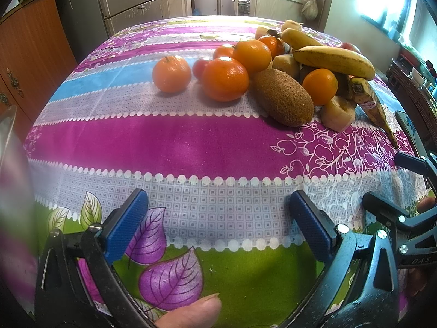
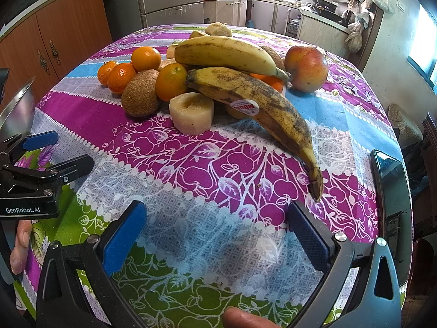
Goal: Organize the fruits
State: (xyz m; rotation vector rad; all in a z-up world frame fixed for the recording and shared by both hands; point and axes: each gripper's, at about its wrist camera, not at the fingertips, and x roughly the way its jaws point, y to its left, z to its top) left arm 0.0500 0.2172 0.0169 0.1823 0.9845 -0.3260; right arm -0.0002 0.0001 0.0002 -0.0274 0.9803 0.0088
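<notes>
The fruit lay heaped toward the far right of the purple, blue and white patterned tablecloth [image 1: 174,147]: round orange mandarins [image 1: 225,79], a fuzzy brown kiwi [image 1: 284,100], two yellow bananas, the nearer one brown-speckled with a red sticker [image 2: 254,104], a pale cut cylindrical chunk [image 2: 191,113] and a red-yellow apple [image 2: 306,68]. The left gripper [image 1: 218,218] and right gripper [image 2: 215,229] both stood wide open, holding nothing, short of the pile. A dark phone [image 2: 393,205] lay near the right edge. Judging from this, a sensible start was the lone mandarin [image 1: 171,74] standing apart, gripped across its middle, lightly.
</notes>
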